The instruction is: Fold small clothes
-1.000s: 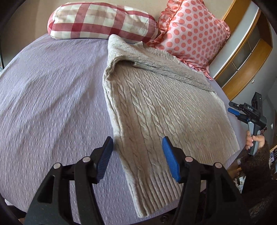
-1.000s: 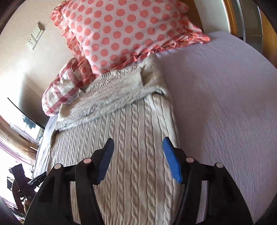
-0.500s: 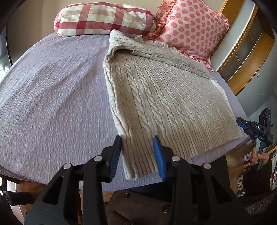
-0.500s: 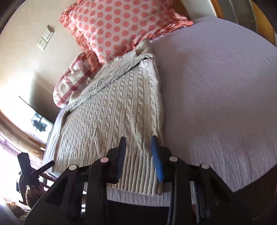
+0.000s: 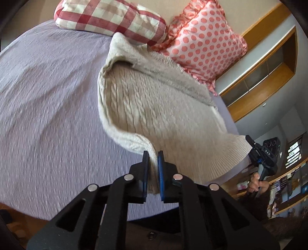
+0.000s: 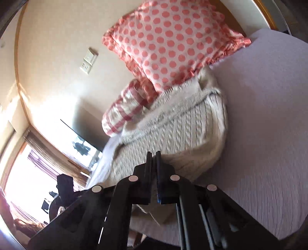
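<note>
A beige cable-knit sweater [image 5: 154,107] lies on the lilac bedspread [image 5: 48,107], sleeves folded across its top. My left gripper [image 5: 153,156] is shut on its near left hem corner and holds that corner lifted off the bed. My right gripper [image 6: 153,155] is shut on the other hem corner of the sweater [image 6: 182,134], also raised. The right gripper also shows at the right edge of the left wrist view [image 5: 258,152], at the sweater's hem.
A red-checked pillow [image 5: 109,17] and a pink polka-dot pillow [image 5: 204,42] lie against the wall behind the sweater. Wooden shelving [image 5: 269,63] stands right of the bed. The bedspread [image 6: 269,125] stretches right of the sweater. A window [image 6: 28,173] is at left.
Both grippers moved to the hem, closed on its two corners, and have lifted them off the bed; the lower part of the sweater now bulges upward.
</note>
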`<state>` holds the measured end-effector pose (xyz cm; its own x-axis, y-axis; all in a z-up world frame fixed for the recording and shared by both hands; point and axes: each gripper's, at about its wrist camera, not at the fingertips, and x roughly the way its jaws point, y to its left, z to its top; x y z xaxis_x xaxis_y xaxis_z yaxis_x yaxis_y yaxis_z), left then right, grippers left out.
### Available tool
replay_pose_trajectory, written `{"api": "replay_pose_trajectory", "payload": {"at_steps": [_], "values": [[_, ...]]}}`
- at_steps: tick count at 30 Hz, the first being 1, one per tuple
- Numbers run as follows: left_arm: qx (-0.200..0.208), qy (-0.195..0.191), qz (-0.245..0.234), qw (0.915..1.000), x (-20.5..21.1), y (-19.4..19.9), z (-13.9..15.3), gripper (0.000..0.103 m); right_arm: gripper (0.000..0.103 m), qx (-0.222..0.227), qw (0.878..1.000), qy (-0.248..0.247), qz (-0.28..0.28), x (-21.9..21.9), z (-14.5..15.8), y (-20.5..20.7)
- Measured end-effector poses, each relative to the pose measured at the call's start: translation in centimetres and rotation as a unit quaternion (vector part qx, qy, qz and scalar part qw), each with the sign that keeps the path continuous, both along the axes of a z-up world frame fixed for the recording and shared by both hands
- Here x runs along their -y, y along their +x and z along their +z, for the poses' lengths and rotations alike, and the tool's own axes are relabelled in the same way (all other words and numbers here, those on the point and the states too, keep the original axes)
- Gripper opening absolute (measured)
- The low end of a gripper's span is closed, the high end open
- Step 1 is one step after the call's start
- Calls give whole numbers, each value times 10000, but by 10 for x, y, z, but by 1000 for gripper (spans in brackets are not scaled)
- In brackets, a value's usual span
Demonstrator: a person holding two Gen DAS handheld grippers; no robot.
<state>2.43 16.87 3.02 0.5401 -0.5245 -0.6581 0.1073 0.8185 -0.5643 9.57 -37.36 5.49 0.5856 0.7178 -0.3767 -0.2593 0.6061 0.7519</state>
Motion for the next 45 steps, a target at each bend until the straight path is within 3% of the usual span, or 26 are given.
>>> {"api": "replay_pose_trajectory", "payload": {"at_steps": [3,6,7,8,10,13,15,17,21,23,25,28,30,32,35,39,41,45], "values": [[251,-209,205,9993,-16,45,24,9,1,188,9973,574,-426,15,18,47],[187,-194,442,9987,-24,111,35,9,1,232,9930,743,-888,25,24,100],[118,-110,487,9987,-23,134,36,9,1,131,9942,552,-919,24,24,121],[43,9,598,9982,-23,151,35,8,1,-86,9958,304,-865,22,21,136],[-111,-56,588,9982,-21,167,30,8,2,-611,9978,126,-206,11,9,148],[-39,22,327,9995,-11,161,25,8,9,-1081,9901,-745,496,-14,-8,115],[-12,-73,226,9997,-8,153,20,8,34,-1386,9841,-905,642,-17,-20,85],[45,-163,198,9997,-8,146,20,8,48,-1617,9808,-980,471,-9,-31,60],[190,-132,129,9996,-7,140,27,8,48,-2109,9754,-567,282,3,-61,27],[222,-111,109,9996,-7,139,30,9,48,-2143,9754,-442,258,2,-69,19],[222,-115,113,9996,-7,137,30,9,44,-2117,9763,-181,400,-4,-75,12],[202,-133,139,9996,-9,135,29,9,38,-2076,9754,-229,709,-19,-75,3],[211,-149,166,9995,-11,133,28,9,8,-2017,9746,-246,945,-33,-77,-3],[230,-190,218,9993,-14,131,29,9,8,-1740,9805,-379,826,-38,-67,-3],[358,-274,302,9985,-20,128,38,9,8,-881,9954,43,380,-20,-28,10],[602,-239,467,9968,-27,145,56,7,8,-98,9992,332,-206,3,22,57],[726,-99,644,9952,-28,167,64,0,8,118,9985,370,-398,9,35,96],[743,187,1136,9906,-39,225,65,0,8,-2,9974,309,-645,-12,28,194]]}}
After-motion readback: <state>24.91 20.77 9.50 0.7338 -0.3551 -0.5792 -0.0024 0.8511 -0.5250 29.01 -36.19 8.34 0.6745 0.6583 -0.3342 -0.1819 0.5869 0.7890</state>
